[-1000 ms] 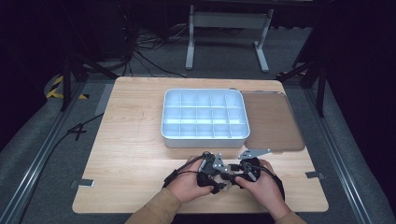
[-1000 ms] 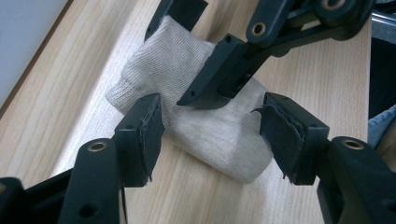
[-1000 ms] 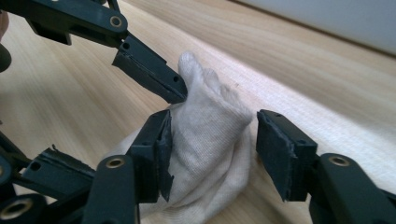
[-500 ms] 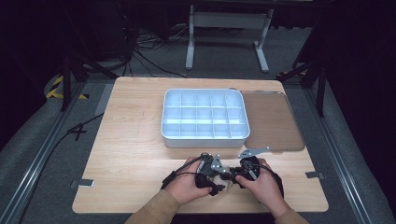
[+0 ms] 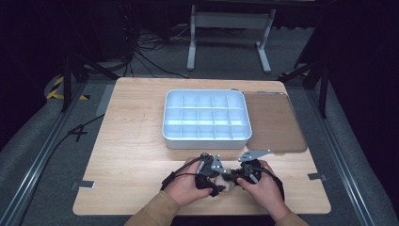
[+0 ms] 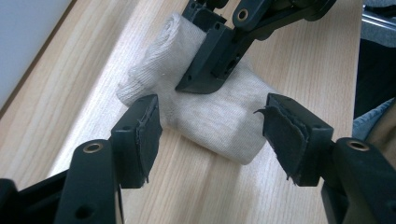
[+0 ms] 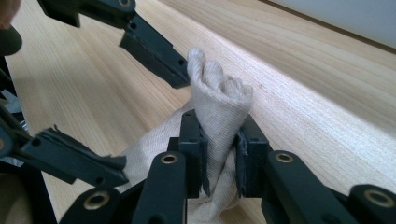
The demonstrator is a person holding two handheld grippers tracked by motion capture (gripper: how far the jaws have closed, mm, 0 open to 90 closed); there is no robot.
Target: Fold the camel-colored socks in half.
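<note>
In the high view, the person's left hand (image 5: pixel 188 186) is at about 6 o'clock of the table (image 5: pixel 131 141), near the front edge, and it holds the left gripper (image 5: pixel 212 175). In the left gripper view, its two black jaws stand wide apart, one at 8 o'clock and one at 4 o'clock of the picture, and they grip nothing. Between them, a little farther away, lies a beige sock (image 6: pixel 210 116) flat on the wood. The jaws reach along both sides of the sock end, and I cannot tell if they touch it.

Just right of the left gripper, the right gripper (image 5: pixel 237 173) is held by the right hand (image 5: pixel 261 186). In the right gripper view, its jaws are closed on a fold of the sock (image 7: pixel 219 112), and the pinched fabric stands up above the jaws toward 12 o'clock. In the high view the sock (image 5: pixel 225 182) is a small pale patch between the two hands.

At 12 o'clock from the hands, near the middle of the table, stands a white tray (image 5: pixel 206 141) with many small compartments. Just beside it at 3 o'clock lies a flat brown lid (image 5: pixel 275 122).
</note>
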